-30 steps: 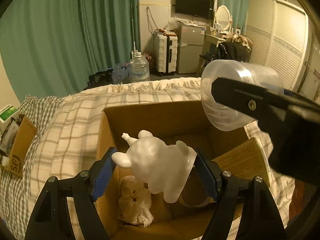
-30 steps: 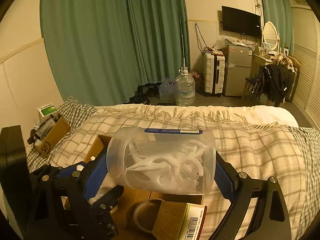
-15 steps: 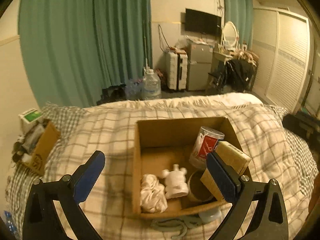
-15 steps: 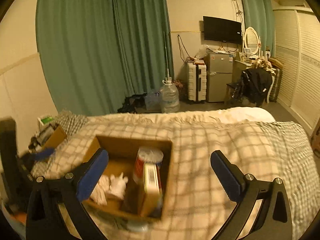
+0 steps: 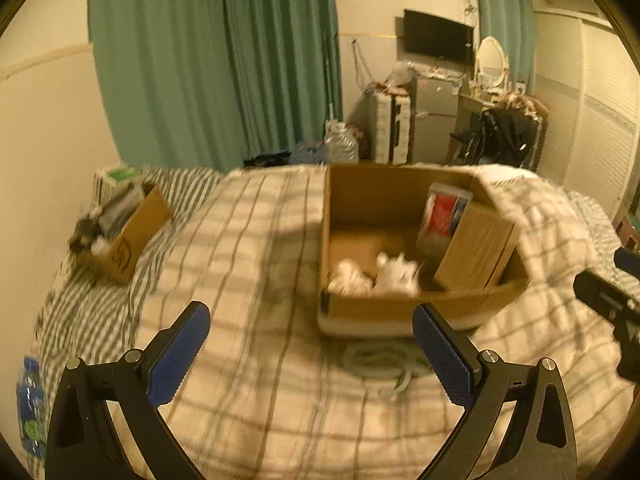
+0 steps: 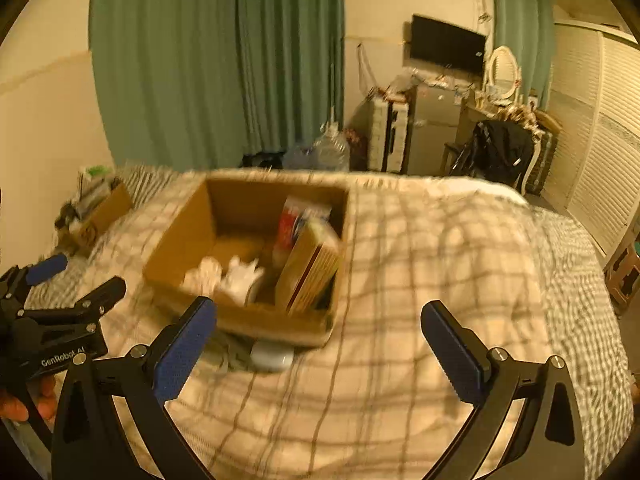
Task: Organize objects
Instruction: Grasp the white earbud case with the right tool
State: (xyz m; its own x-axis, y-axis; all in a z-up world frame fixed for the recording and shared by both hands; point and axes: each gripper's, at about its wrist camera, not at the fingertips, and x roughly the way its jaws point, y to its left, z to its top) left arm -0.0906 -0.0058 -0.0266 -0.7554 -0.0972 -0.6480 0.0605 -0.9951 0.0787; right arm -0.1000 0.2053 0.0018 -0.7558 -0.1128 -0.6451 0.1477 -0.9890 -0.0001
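Note:
An open cardboard box (image 5: 400, 196) (image 6: 180, 236) sits on the checked bed. Inside it lie a white figurine (image 5: 396, 276) (image 6: 242, 276), a crumpled white wad (image 5: 348, 280) (image 6: 202, 274), a clear jar with a red label (image 5: 442, 216) (image 6: 294, 224) and a brown flat carton (image 5: 476, 252) (image 6: 310, 272). My left gripper (image 5: 311, 346) is open and empty, held back from the box's near side. My right gripper (image 6: 319, 342) is open and empty, also back from the box.
A grey-green cord (image 5: 384, 364) and a pale blue round thing (image 6: 272, 358) lie on the blanket by the box's near wall. A smaller cardboard box (image 5: 124, 236) of items sits at the bed's left edge. A blue bottle (image 5: 30, 408) lies at far left.
Both grippers let go of the figurine and the jar, which now sit in the box, then opened and drew back and up from the box.

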